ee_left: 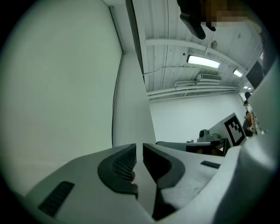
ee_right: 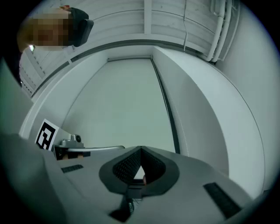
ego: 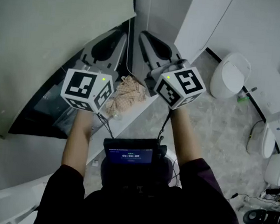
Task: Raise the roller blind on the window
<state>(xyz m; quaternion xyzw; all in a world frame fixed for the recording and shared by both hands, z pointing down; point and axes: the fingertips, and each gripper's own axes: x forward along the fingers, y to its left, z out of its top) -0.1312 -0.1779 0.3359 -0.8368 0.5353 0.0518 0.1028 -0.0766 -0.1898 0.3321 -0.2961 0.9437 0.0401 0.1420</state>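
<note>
Roller blind (ego: 53, 36) hangs over the window on the left, with both grippers aimed up beside its edge. Left gripper (ee_left: 139, 153) has its jaws just a sliver apart, gripping nothing. Right gripper (ee_right: 141, 151) is pinched fully closed and empty. A crumpled rag (ego: 127, 95) sits on the sill (ego: 129, 119).

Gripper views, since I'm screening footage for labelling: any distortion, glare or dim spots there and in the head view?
Left gripper view: fisheye bending, black corners, the ceiling light glares. Right gripper view: same fisheye, soft even light on the roller blind. Head view: dim, yet the marker cubes read sharp.
</note>
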